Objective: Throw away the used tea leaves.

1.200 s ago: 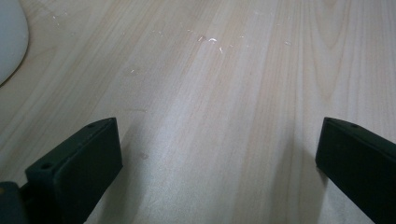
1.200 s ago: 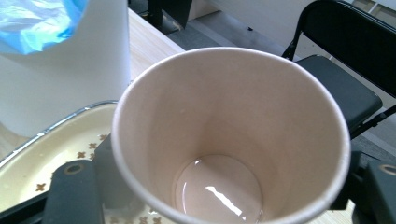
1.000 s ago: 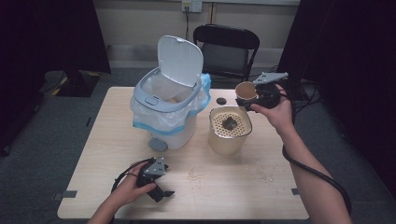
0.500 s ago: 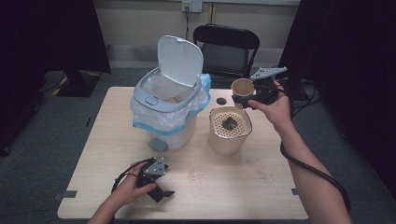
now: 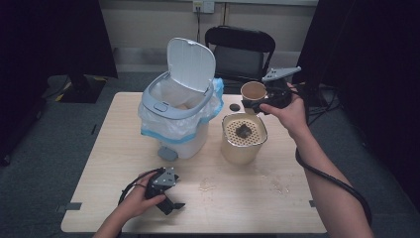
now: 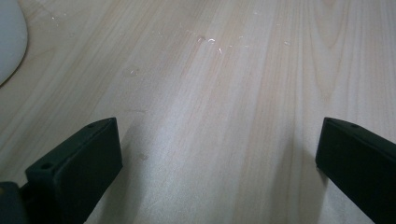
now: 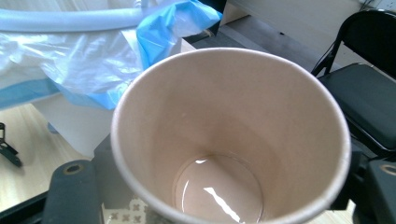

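Strainer pot (image 5: 242,140) beside lined bin (image 5: 176,116)

1. Bin (image 5: 176,124) with raised lid (image 5: 190,64) stands mid-left on the tabletop (image 5: 257,198), blocks the straight path from front-left to the back edge.
2. Blue bag edge (image 5: 215,94) flares off the bin's right side, narrows the gap to the strainer pot (image 5: 242,141).
3. Strainer pot sits just right of the bin; the lane between them is tight.
4. Right gripper (image 5: 257,99) holds paper cup (image 5: 253,92) in the air above the pot's back rim, nothing overhead.
5. Small dark object (image 5: 234,107), maybe a cap, lies behind the pot.
6. Front tabletop is open; left gripper (image 5: 168,201) rests there, jaws apart over bare wood.
7. Chair (image 5: 240,49) stands behind the back edge.
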`<action>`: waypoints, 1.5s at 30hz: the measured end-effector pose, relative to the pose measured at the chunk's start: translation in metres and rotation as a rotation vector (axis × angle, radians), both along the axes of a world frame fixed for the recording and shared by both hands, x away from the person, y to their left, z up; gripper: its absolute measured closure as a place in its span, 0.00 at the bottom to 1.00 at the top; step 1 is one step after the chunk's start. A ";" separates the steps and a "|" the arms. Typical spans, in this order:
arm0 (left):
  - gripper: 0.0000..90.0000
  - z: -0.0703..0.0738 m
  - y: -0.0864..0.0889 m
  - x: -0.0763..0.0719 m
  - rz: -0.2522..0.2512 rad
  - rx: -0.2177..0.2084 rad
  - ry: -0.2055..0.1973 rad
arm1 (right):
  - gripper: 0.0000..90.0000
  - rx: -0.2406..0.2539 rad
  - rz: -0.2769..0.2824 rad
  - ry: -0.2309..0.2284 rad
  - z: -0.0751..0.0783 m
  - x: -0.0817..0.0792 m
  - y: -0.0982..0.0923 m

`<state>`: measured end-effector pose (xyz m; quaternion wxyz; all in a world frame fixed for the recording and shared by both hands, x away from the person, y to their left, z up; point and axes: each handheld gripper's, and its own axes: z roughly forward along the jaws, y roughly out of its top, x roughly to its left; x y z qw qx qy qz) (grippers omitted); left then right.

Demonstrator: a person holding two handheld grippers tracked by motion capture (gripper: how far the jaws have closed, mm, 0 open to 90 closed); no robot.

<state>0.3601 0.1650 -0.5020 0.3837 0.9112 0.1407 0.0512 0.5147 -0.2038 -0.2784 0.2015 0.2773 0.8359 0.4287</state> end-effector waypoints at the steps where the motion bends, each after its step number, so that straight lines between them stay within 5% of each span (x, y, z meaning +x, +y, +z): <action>1: 0.00 0.000 0.000 0.000 0.000 0.000 0.000 | 0.27 -0.002 0.003 0.002 0.001 0.000 0.001; 45: 0.00 0.000 0.000 0.000 0.002 0.003 0.001 | 0.27 0.002 0.126 -0.006 0.066 -0.007 0.074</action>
